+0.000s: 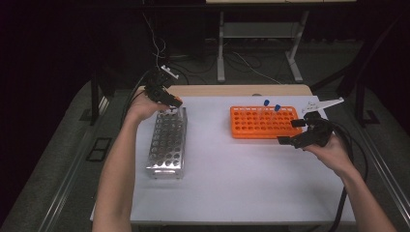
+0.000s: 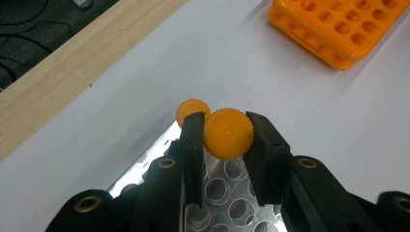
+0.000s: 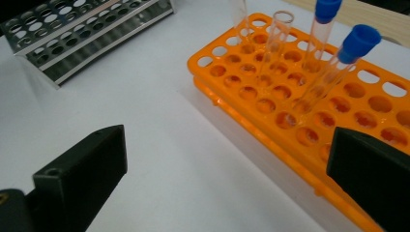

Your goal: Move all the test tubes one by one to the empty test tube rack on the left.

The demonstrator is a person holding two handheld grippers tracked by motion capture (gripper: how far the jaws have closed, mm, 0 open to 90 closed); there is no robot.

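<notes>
In the high view the left gripper [image 1: 170, 104] sits left of centre in the frame, over the far end of the metal rack [image 1: 167, 145]. Its tips there are too small and dark to read. The left gripper view settles it: the two black jaws are closed on an orange cap [image 2: 228, 134], one on each side of it. The tube under that cap is hidden by the cap itself. A second orange cap [image 2: 190, 108] peeks out behind the left jaw, half covered by it. Below the jaws, the metal rack's holes show, cut off by the gripper body at the bottom of the frame.

The right gripper [image 1: 299, 130] is at the right of the high view, just beside the near right corner of the orange rack [image 1: 263, 124]. In the right gripper view its jaws stand wide apart at the lower corners, with nothing between them but white table [image 3: 159, 145].

Two blue-capped tubes [image 3: 338, 63] lean in the orange rack, upper right of that view. Two uncapped clear tubes [image 3: 275, 43] stand left of them; one is cut off by the top edge.
</notes>
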